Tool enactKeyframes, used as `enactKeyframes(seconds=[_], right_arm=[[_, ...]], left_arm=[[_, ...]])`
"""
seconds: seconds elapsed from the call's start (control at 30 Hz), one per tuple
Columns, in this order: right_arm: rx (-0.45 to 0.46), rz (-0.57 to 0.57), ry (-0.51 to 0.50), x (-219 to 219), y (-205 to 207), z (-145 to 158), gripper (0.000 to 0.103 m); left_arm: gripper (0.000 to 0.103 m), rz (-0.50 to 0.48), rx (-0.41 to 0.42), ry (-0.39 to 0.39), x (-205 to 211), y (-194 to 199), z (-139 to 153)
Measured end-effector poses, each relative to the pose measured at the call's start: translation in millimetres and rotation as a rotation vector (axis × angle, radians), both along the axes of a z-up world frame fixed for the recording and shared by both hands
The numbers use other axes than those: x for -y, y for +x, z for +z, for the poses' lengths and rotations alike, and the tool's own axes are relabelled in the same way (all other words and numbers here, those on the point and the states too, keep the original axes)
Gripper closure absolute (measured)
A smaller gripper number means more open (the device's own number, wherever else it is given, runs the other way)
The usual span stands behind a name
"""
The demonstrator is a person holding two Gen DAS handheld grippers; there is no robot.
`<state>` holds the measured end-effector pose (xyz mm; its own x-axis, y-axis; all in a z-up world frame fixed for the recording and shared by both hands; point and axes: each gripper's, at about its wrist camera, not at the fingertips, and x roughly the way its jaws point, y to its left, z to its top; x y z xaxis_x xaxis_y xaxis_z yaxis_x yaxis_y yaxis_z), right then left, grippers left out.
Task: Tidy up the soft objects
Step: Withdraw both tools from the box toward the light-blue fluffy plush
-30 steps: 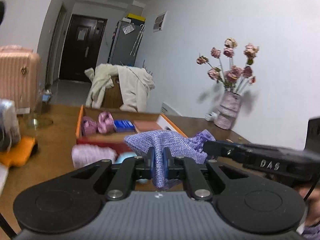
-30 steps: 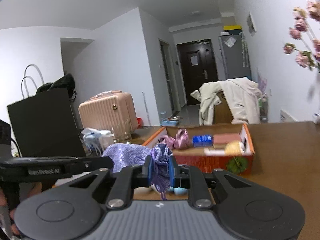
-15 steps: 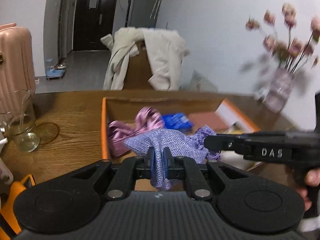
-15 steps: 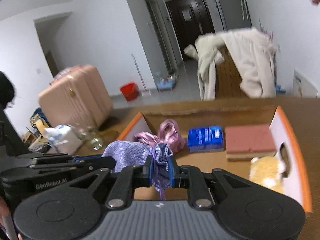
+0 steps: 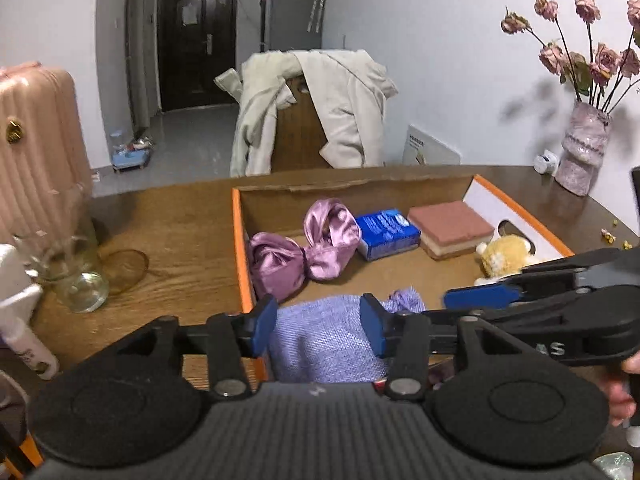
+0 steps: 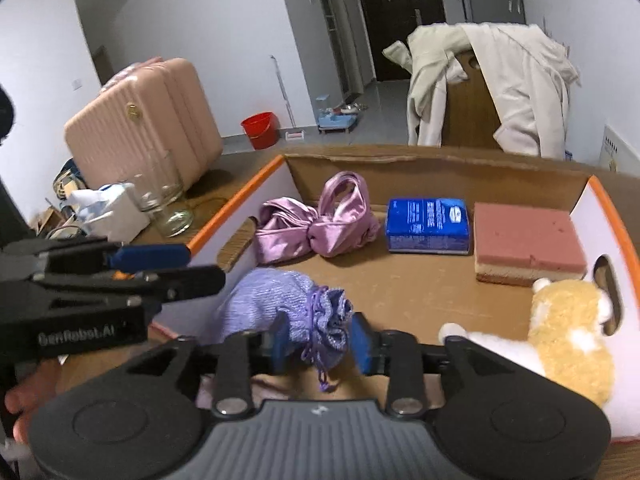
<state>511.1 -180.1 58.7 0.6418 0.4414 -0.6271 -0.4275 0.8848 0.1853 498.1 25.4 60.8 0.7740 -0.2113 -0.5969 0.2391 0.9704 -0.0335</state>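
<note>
A lilac knitted drawstring pouch (image 5: pixel 324 340) (image 6: pixel 288 312) lies at the near left corner of the orange-rimmed cardboard box (image 5: pixel 240 236) (image 6: pixel 436 160). My left gripper (image 5: pixel 318 326) is open, its blue pads on either side of the pouch body. My right gripper (image 6: pixel 320 344) is open around the pouch's gathered neck. Neither pinches it. In the box also lie a pink satin bundle (image 5: pixel 308 248) (image 6: pixel 316 224), a blue packet (image 5: pixel 386 234) (image 6: pixel 426 226), a pink sponge (image 5: pixel 450 228) (image 6: pixel 528 244) and a yellow plush toy (image 5: pixel 502 256) (image 6: pixel 560 328).
The box stands on a wooden table (image 5: pixel 160 232). A glass jar (image 5: pixel 76 276) (image 6: pixel 160 196) and a white bottle (image 5: pixel 20 328) stand at its left. A vase of dried roses (image 5: pixel 584 152) is at the back right. A chair with a beige coat (image 5: pixel 312 108) stands behind the table.
Both grippers carried the pouch forward and down into the box, then opened. The pouch now rests on the box floor, released by both.
</note>
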Motion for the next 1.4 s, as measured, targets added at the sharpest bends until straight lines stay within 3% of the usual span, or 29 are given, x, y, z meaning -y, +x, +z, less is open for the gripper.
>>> enactKeyframes(seconds=[0.07,0.23,0.37,0.53,0.7,0.9,0.97,1.13,1.27,1.4], right_arm=[[0.047,0.003,-0.024,6,-16,17,0.064],[0.165,-0.018,-0.058,37,-65,68,0.053],[0.233,-0.063,-0.058,67,-106,100,0.044],[0.282,-0.102,-0.053,91,-154,121,0.042],[0.317,-0.11,-0.032,100,-192,127,0.041],[0.349,-0.121,0.022,108,-241,109,0.037],[0.366,-0.128,0.02,107,-263,95,0.031],[0.401,-0.156,0.006,103,-310,52,0.027],[0.388,-0.195,-0.005,100,-345,20,0.027],[0.35,-0.223,0.048,104,-371,-2,0.027]], left_arm=[[0.055,0.011,0.02,-0.002,-2,-11,15],[0.04,0.045,0.09,-0.003,-8,-50,55],[0.037,0.074,0.136,-0.024,-14,-89,86],[0.032,0.065,0.208,-0.019,-6,-138,110],[0.03,0.061,0.245,-0.04,1,-177,115],[0.025,0.112,0.292,-0.047,3,-235,94],[0.024,0.114,0.309,-0.044,5,-257,81],[0.02,0.134,0.322,-0.077,10,-314,45],[0.018,0.149,0.291,-0.105,10,-348,15],[0.018,0.147,0.242,-0.123,9,-368,-5]])
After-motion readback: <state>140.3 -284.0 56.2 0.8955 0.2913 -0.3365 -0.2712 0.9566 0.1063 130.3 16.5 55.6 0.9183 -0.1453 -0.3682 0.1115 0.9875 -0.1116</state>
